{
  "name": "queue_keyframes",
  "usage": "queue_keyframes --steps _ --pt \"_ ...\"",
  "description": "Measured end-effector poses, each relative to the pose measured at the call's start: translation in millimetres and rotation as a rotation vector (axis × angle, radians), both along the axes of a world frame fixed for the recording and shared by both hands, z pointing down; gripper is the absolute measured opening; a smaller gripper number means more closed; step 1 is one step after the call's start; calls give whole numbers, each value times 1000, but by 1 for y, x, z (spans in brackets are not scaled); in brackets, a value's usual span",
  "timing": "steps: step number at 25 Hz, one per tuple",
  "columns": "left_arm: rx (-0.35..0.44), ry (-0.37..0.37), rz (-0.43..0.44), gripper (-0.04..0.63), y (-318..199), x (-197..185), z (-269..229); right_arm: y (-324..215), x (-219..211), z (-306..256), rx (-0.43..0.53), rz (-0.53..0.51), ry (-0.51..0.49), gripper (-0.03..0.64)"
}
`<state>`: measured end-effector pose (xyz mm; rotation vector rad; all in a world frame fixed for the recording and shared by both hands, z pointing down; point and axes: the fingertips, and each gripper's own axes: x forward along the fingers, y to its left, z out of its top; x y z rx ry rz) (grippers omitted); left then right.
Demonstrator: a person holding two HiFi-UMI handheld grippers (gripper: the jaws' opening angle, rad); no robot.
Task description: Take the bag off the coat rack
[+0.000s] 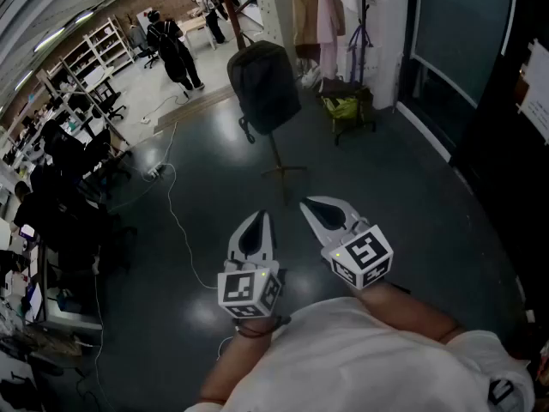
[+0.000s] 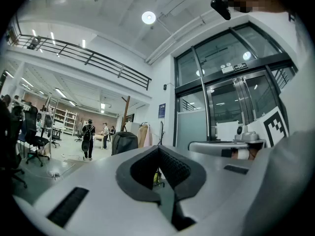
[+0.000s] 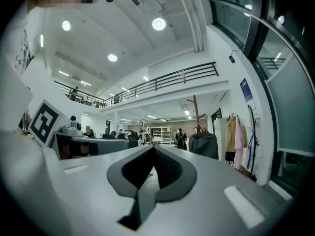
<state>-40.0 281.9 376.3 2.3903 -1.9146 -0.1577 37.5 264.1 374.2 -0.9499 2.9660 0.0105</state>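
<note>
Left gripper (image 1: 259,217) (image 2: 158,147): jaws drawn together with the tips meeting; only the hollow between the dark pads stays clear, and nothing sits in it.
Right gripper (image 1: 310,203) (image 3: 153,146): jaws closed tip to tip in the same way; it holds nothing and touches nothing.
Bag (image 1: 263,84) (image 2: 124,142) (image 3: 204,145): a dark, bulky backpack with a rounded top; a strap loop dangles at its lower left.
Bag's place: it hangs on the coat rack (image 1: 277,154), clear of the floor (image 1: 403,187), ahead of both grippers and well apart from them.
Coat rack: a thin pole on splayed feet; the bag covers its upper part.
Hands: both forearms reach forward from a white shirt (image 1: 360,367). The grippers are side by side and near each other, tips toward the rack and marker cubes toward the person. The right one is slightly further forward and angled inward.
Surroundings: garments (image 1: 316,11) hang by the wall to the right of the bag, and people (image 1: 176,50) stand far behind it.
</note>
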Motion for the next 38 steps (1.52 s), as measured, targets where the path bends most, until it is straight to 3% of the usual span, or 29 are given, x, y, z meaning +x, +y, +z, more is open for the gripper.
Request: queue_keyframes --steps 14,21,32,38 --pt "-33 19 3 6 -1 -27 19 1 -23 11 -30 -13 -19 3" --pt "-53 32 -20 6 -30 -33 30 -27 -29 24 -61 -41 -9 3" --pt "-78 29 -71 6 -148 -30 36 -153 -30 28 -88 -116 -21 3" --pt "-81 33 -96 6 -239 -4 39 -245 -3 34 -106 -153 -12 3"
